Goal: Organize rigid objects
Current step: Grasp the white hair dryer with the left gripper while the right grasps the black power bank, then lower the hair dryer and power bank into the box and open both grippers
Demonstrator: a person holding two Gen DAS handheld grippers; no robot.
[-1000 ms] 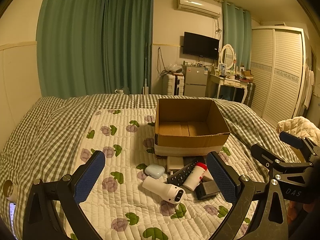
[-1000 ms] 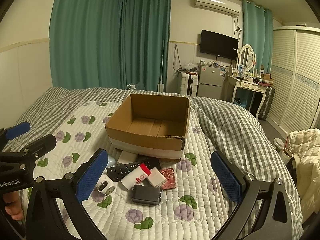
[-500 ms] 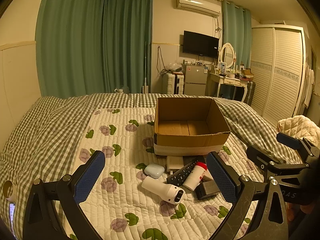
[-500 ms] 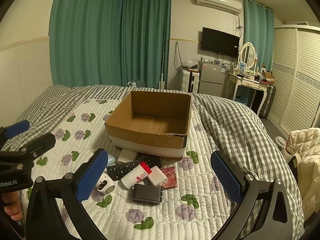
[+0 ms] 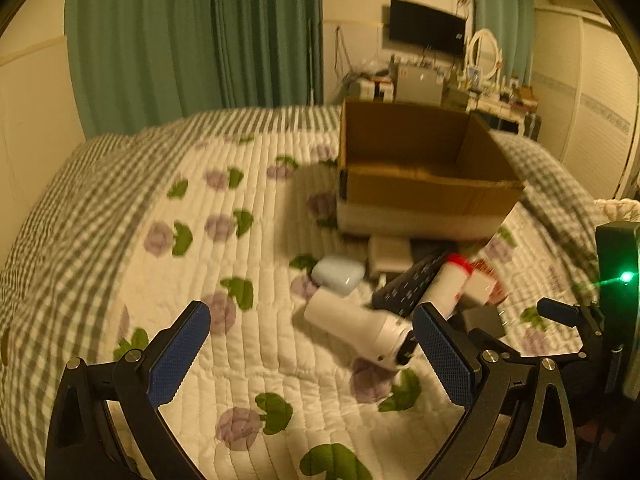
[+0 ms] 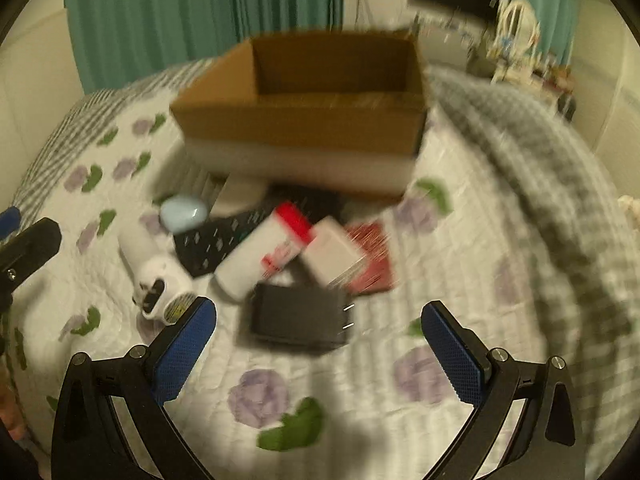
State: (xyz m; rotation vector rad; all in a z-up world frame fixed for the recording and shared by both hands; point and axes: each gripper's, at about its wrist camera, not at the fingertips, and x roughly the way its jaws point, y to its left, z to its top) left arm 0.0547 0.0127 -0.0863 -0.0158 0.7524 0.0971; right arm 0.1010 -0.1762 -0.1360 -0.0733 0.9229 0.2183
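Note:
An open cardboard box (image 5: 420,168) (image 6: 304,120) stands on the quilted bed. In front of it lies a pile: a white cylindrical device (image 5: 356,324) (image 6: 156,276), a pale blue case (image 5: 338,274) (image 6: 184,212), a black remote (image 5: 412,284) (image 6: 208,244), a white bottle with a red cap (image 5: 446,288) (image 6: 264,252), a white block (image 6: 334,256), a red card (image 6: 374,256) and a black charger (image 6: 296,320). My left gripper (image 5: 308,356) is open, low over the quilt just before the white device. My right gripper (image 6: 318,356) is open, just before the black charger.
The bed has a floral quilt (image 5: 248,272) over a grey checked cover (image 6: 540,184). Green curtains (image 5: 192,40), a TV (image 5: 426,26) and a cluttered dresser (image 5: 492,88) stand behind. The right gripper's body with a green light (image 5: 624,278) shows at the left view's right edge.
Both grippers have dropped and moved forward toward the pile, which now looks much larger and is blurred by motion. Both stay open. The objects have not moved.

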